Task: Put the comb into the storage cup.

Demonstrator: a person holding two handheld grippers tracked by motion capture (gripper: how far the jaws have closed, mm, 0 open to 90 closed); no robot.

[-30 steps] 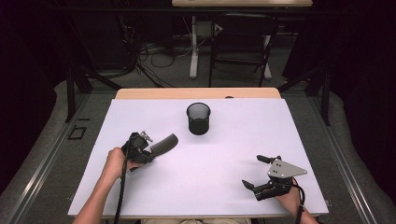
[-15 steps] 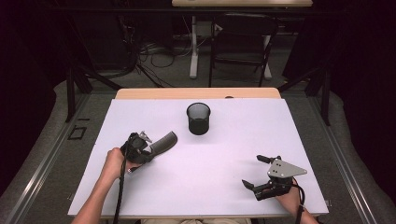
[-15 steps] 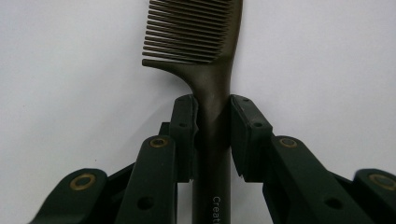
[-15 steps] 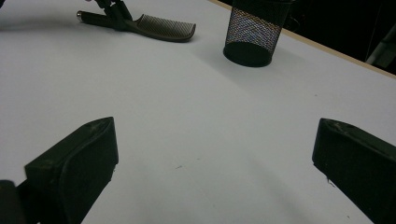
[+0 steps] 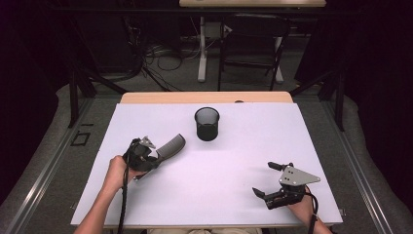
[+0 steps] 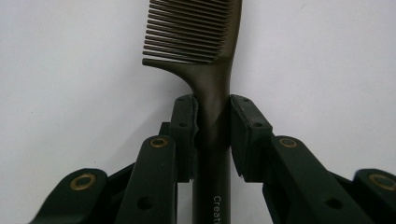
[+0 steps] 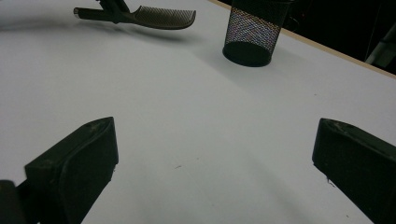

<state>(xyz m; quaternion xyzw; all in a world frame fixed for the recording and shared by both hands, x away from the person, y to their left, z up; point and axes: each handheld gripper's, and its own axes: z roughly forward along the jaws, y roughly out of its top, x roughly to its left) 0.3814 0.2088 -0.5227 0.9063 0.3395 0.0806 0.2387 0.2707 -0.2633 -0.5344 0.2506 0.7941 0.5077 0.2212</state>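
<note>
Holding position at the near right edge of the table (image 5: pixel 234 195): right gripper (image 5: pixel 273 180), jaws spread wide and empty, resting low over bare white surface, well apart from everything else.

Left of centre, a little farther in: left gripper (image 5: pixel 155 157), jaws clamped narrow on the handle of a dark comb (image 5: pixel 170 145). In the left gripper view the pads (image 6: pixel 184 135) pinch the comb (image 6: pixel 212 93) just below the point where the teeth begin; the toothed end juts past the jaws toward the middle of the table and looks lifted clear of the surface, with a shadow lying under it in the right gripper view.

Farther in, near centre: black mesh cup (image 5: pixel 207 124), upright, open mouth up, apart from the comb's tip. Likely destination.

Risks, as judged:
- The grip sits on a slim, smooth handle, so the comb could pivot or slide between the pads when tipped upright.
- The cup is light and its mouth modest; a comb arriving tilted or off-centre could strike the rim and knock the cup over or push it away.
- Teeth could snag in the mesh.

Obstructions: nothing lies between comb and cup.

Beyond the far edge: chair, table legs and cables on the floor.
</note>
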